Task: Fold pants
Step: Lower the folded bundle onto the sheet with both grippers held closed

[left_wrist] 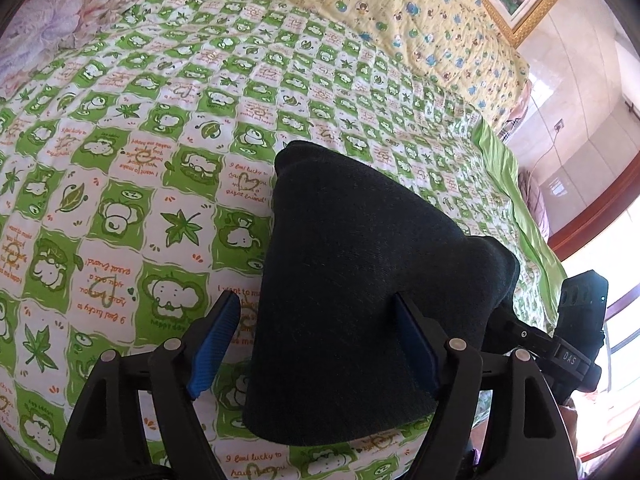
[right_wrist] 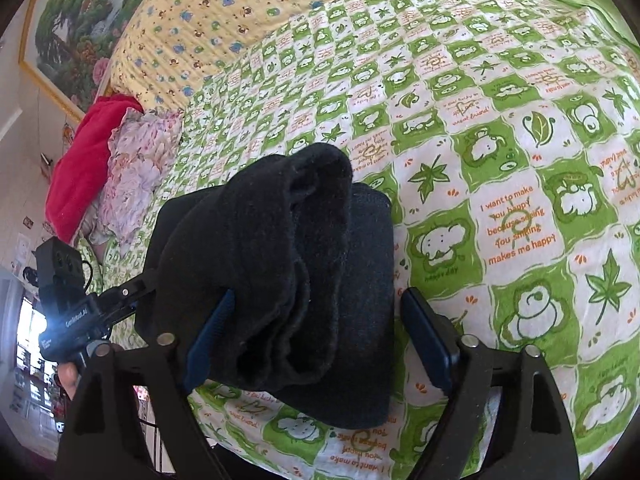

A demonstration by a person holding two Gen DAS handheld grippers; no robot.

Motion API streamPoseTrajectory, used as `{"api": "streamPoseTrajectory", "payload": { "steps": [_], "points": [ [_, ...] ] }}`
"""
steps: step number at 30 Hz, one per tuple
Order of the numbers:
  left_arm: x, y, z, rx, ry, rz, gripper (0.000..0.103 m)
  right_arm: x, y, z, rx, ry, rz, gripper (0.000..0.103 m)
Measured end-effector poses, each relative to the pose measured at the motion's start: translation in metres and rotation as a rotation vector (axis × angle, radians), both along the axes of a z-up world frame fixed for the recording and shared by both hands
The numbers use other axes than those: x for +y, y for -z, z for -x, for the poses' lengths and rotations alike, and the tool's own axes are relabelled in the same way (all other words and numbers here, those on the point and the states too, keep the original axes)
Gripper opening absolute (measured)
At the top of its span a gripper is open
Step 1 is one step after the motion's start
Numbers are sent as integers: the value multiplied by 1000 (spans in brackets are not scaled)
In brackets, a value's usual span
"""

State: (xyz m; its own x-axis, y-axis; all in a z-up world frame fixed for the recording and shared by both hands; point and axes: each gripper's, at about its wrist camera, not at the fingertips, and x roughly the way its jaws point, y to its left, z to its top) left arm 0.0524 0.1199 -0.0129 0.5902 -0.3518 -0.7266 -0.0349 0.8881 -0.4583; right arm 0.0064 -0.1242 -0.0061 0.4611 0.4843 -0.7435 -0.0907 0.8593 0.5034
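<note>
The green-and-white bedsheet (right_wrist: 500, 128) carries orange print at the right of the right-wrist frame: "I want to make you happy because seeing you smiling makes me happy". The other gripper (left_wrist: 576, 344), at the left-wrist frame's right edge, reads "DAS".

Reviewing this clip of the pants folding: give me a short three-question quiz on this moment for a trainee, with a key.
1. True or false: the black pants lie spread out flat at full length on the green checked bedspread.
2. What stands between the blue pads of the left gripper: A) a pillow, B) the pants, C) nothing?
3. In the right wrist view, what red thing lies at the far left of the bed?

Key:
1. False; they are folded into a compact bundle.
2. B; the jaws are spread wide around the bundle, as on the right gripper.
3. A red cloth, beside a pink floral pillow.
</note>
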Motion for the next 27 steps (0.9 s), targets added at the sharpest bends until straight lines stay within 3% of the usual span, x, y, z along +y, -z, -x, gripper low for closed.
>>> {"api": "streamPoseTrajectory", "payload": {
  "steps": [8, 11, 27],
  "points": [
    [-5, 8, -9, 17, 4, 20, 80, -4, 2, 3, -5, -10, -20, 74],
    [-8, 10, -12, 15, 19, 41, 65, -4, 2, 3, -10, -14, -20, 72],
    [-13, -10, -2, -31, 1, 37, 38, 1, -12, 5, -38, -26, -53, 49]
  ]
}}
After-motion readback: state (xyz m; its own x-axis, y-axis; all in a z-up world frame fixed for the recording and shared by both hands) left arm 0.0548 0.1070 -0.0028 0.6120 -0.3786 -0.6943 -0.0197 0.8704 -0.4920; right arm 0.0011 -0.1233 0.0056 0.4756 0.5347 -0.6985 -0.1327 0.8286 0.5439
